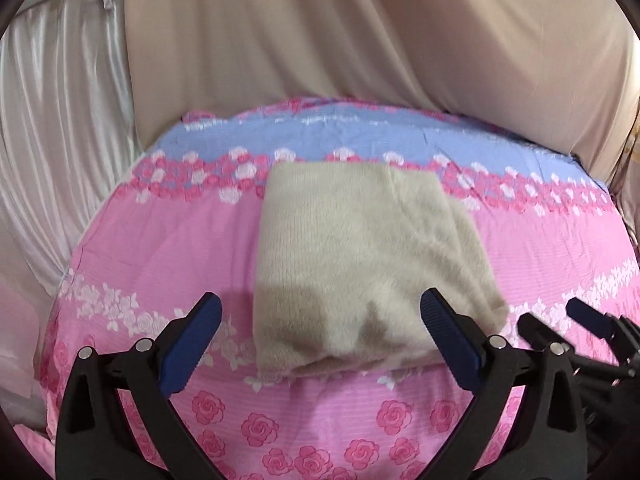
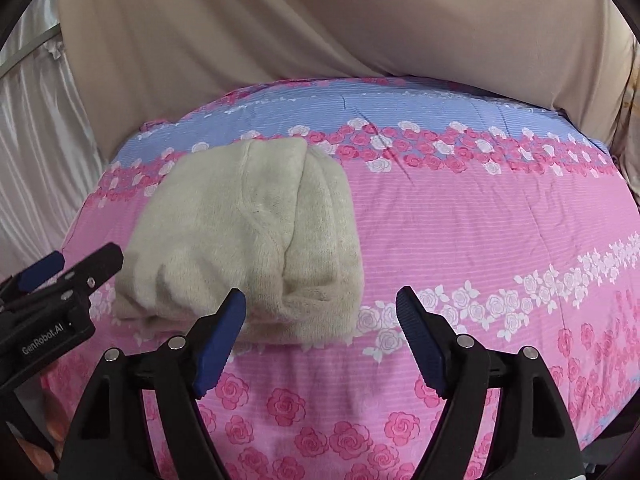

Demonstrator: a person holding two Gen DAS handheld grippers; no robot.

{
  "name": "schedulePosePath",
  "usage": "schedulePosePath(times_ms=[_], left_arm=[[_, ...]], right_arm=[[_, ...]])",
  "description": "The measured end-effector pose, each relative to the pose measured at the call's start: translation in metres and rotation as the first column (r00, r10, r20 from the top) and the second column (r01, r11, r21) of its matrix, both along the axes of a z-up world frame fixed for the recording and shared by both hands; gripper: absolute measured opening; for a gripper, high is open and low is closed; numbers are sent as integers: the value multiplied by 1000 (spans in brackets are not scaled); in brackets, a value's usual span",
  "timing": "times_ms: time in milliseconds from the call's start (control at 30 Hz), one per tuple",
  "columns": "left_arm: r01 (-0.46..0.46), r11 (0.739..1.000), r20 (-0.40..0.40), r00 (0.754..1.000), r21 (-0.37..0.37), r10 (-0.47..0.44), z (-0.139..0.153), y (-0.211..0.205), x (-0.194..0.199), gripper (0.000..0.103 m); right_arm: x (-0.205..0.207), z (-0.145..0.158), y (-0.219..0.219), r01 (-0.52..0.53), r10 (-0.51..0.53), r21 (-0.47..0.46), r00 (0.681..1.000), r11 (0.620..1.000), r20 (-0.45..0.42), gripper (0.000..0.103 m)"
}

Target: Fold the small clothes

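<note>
A cream fuzzy garment (image 1: pixel 360 256) lies folded into a thick rectangle on the pink floral bedsheet (image 1: pixel 160 240). It also shows in the right wrist view (image 2: pixel 248 240), left of centre. My left gripper (image 1: pixel 320 312) is open and empty, hovering just above the garment's near edge. My right gripper (image 2: pixel 320 308) is open and empty, with its left finger (image 2: pixel 224 328) over the garment's near right corner. The right gripper also shows at the right edge of the left wrist view (image 1: pixel 560 320), and the left gripper at the left edge of the right wrist view (image 2: pixel 76 264).
The bedsheet (image 2: pixel 480 220) has a blue band at the far side. A beige draped cloth (image 1: pixel 360 32) hangs behind the bed. A white satin curtain (image 1: pixel 60 140) hangs at the left. The bed drops off at the left edge.
</note>
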State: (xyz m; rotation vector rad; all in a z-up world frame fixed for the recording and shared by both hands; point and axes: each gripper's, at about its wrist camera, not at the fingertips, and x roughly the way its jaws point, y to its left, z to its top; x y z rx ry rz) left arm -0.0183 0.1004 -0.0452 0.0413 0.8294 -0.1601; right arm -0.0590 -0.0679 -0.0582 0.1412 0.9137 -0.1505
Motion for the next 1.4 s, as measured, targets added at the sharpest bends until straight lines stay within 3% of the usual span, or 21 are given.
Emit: schedulePosePath(times_ms=[200, 433, 600, 900, 1067, 1400], left_arm=[[36, 999, 33, 999, 2, -36, 6, -12, -8, 98], [41, 999, 9, 999, -7, -41, 4, -18, -10, 98], [-3, 999, 24, 1000, 49, 2, 4, -21, -13, 98], [-55, 996, 18, 998, 72, 54, 5, -14, -14, 98], [-47, 999, -38, 998, 27, 48, -4, -8, -10, 98], [-47, 999, -50, 998, 12, 48, -8, -2, -9, 98]], right_arm=[[-2, 1, 4, 7, -7, -9, 1000, 1000, 19, 76], [-2, -1, 9, 2, -2, -4, 1000, 1000, 11, 76], [-3, -3, 14, -6, 6, -8, 1000, 1000, 8, 76], [-4, -4, 17, 11, -11, -3, 1000, 1000, -1, 76], [-5, -6, 17, 14, -14, -7, 1000, 1000, -9, 76], [-4, -9, 14, 28, -29, -6, 999, 1000, -20, 76]])
